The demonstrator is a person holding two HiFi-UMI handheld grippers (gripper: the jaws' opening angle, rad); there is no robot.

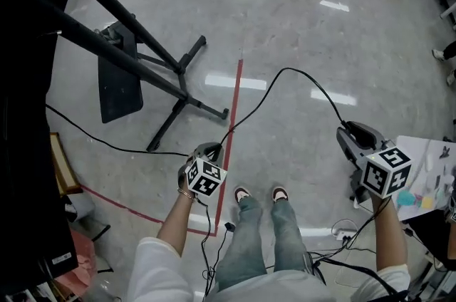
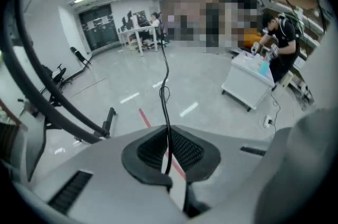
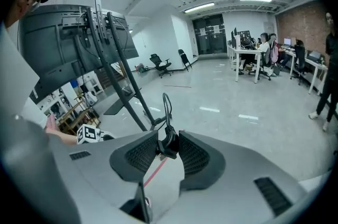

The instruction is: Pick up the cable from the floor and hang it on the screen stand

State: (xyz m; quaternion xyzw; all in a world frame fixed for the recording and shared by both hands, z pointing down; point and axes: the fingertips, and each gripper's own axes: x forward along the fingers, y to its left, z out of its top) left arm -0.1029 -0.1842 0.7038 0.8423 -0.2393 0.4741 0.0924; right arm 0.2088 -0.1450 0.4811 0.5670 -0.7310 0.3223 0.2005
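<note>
Right now both grippers are clenched on the cable (image 1: 285, 70). The left gripper (image 2: 168, 153) pinches the thin black cord btwn its pads. The right gripper (image 3: 168, 145) is clamped on a thicker, plug-like bit of it.

In the head view the cord rises clear of the floor, arcs fwd from the left gripper and drops back to the right one. So the held span runs roughly side to side w/ slack in the middle. A further length seems to trail off left across the floor, near the stand's feet.

The screen stand (image 1: 178, 69) sits ahead and to the left, its black struts slanting up out of frame. The left gripper is the nearer one, though well apart from it. Probably the span has to go up and leftward, then drape over a strut.

In the way are the stand's splayed legs and a dark floor plate (image 1: 117, 87). The trailing length could snag there. A red tape line (image 1: 231, 115) runs btwn the hands. Off right are a white table (image 1: 420, 151) and a power strip (image 1: 344, 231).
</note>
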